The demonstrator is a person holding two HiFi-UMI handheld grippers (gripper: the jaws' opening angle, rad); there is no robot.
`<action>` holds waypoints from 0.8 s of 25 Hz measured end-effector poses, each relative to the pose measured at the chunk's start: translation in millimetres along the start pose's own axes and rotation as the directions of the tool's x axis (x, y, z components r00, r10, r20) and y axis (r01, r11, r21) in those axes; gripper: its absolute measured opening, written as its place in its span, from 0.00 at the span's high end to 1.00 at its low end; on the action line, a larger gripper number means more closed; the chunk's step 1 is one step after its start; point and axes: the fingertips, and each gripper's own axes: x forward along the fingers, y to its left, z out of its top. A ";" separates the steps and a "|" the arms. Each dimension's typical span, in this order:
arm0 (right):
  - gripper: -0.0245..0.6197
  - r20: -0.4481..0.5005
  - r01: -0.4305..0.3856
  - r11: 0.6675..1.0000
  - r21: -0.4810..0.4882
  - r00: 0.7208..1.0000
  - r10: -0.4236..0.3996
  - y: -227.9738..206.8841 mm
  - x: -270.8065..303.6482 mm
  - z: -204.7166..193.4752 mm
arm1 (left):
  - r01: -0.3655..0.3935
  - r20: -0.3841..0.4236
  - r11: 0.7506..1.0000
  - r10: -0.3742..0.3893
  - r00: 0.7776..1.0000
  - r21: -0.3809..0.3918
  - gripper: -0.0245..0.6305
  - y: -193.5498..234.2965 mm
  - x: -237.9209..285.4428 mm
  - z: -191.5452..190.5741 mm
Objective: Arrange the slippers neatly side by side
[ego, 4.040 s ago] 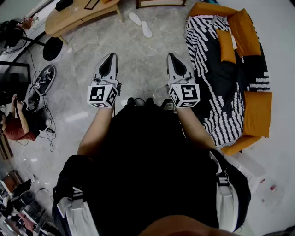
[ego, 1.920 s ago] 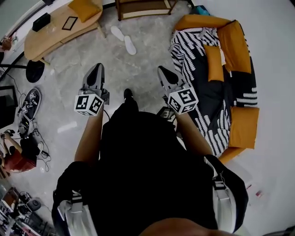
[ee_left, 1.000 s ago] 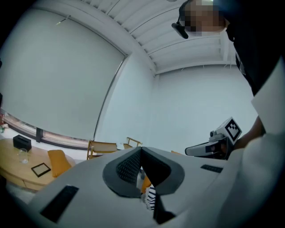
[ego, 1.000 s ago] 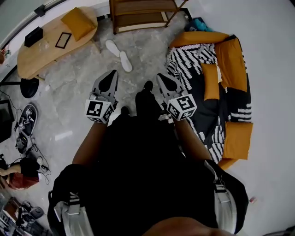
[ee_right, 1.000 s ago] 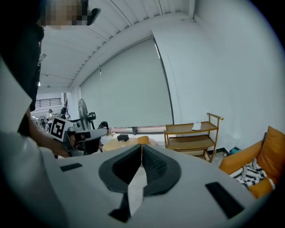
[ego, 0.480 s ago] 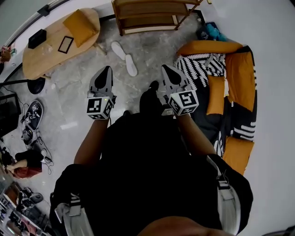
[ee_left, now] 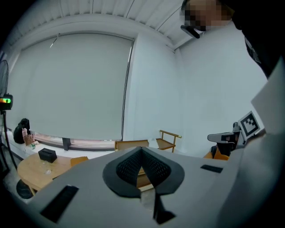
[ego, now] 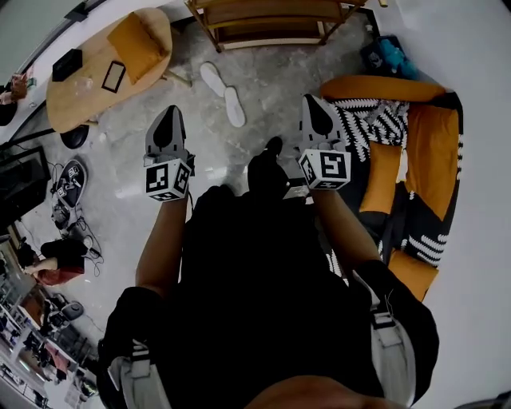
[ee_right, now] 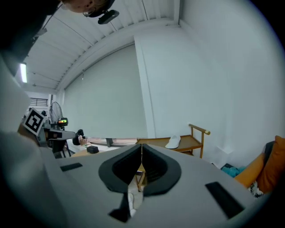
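Note:
Two white slippers lie on the grey stone floor ahead of me, one (ego: 211,78) further off and one (ego: 234,106) nearer, end to end at a slant and not side by side. My left gripper (ego: 169,110) hovers left of them and my right gripper (ego: 313,99) right of them, both well above the floor. The left gripper (ee_left: 141,149) has its jaws pressed together with nothing between them. The right gripper (ee_right: 141,146) is shut and empty too. Neither gripper touches a slipper.
A wooden oval table (ego: 88,76) with an orange cushion (ego: 132,36) stands at the far left. A wooden cart (ego: 271,20) stands behind the slippers; a white slipper-shaped thing (ee_right: 173,141) lies on it. A sofa (ego: 415,152) with orange cushions and a striped blanket fills the right. Clutter and a seated person (ego: 52,268) are at left.
The person has walked forward, so the slippers, table and cart have drawn nearer in the head view. Both grippers travelled along, still shut, and spread a little wider apart.

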 end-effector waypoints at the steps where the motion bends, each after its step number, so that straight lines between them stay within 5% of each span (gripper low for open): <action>1: 0.91 0.006 0.024 1.000 0.009 1.000 -0.024 -12.6 4.6 -3.4 | -0.007 -0.002 1.000 0.007 1.000 0.005 0.94 0.9 5.7 -0.8; 6: 0.91 -0.028 0.081 0.996 0.048 0.996 -0.080 -57.6 38.3 -41.4 | -0.024 -0.060 0.999 0.025 0.998 0.027 0.94 13.2 40.9 -18.6; 12: 0.91 -0.033 -0.008 0.998 0.062 0.999 0.010 -52.3 90.4 -100.1 | 0.024 -0.119 0.998 -0.018 0.993 0.049 0.94 36.4 83.1 -72.2; 17: 0.91 -0.118 -0.174 0.979 -0.110 0.980 0.161 -0.5 149.3 -168.7 | 0.098 -0.193 0.995 -0.091 0.977 0.030 0.94 66.0 119.4 -155.5; 20: 0.91 -0.253 -0.344 0.903 -0.258 0.926 0.280 41.4 180.6 -229.1 | 0.150 -0.213 0.988 -0.141 0.967 0.026 0.94 82.4 137.8 -209.0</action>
